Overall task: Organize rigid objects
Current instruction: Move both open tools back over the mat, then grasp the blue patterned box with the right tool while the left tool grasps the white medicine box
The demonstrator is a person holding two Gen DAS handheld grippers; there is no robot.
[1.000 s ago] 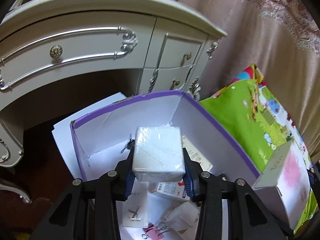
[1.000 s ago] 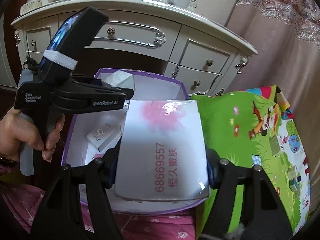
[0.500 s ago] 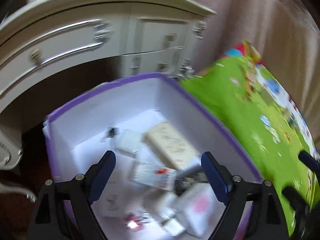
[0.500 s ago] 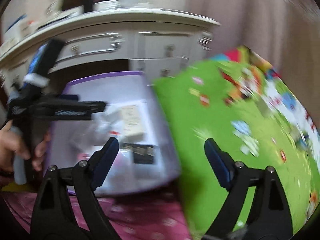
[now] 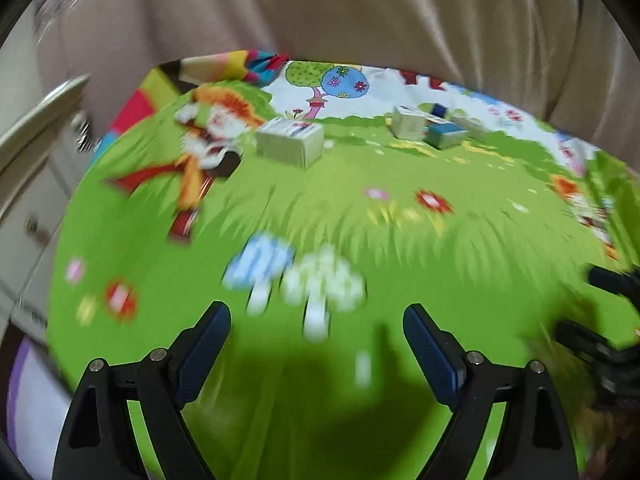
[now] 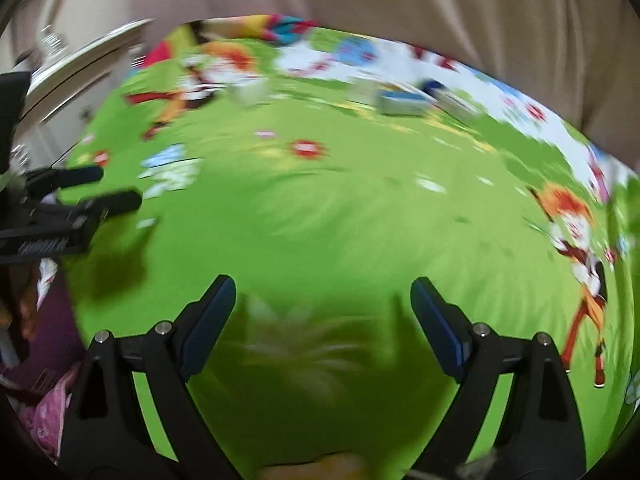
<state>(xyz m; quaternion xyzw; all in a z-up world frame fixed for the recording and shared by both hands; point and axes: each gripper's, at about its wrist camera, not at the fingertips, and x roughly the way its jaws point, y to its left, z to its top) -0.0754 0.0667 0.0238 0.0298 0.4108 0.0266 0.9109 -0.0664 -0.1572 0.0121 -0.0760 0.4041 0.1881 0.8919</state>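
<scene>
- Far left, a slice of the white dresser edges the green play mat.
- The left gripper hangs over the mat, jaws spread wide, nothing between them.
- A small white box sits toward the mat's far side; further right, a cluster of boxes lies near the curtain.
- The right gripper is spread too, empty.

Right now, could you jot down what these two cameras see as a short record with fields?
surface: green cartoon play mat
items on mat: white box; cluster of small boxes farther right, one blue
left gripper: open, nothing between the fingers
right gripper: open, nothing between the fingers
backdrop: beige curtain
far left: edge of a white dresser
image quality: motion blur, fine print unreadable
</scene>
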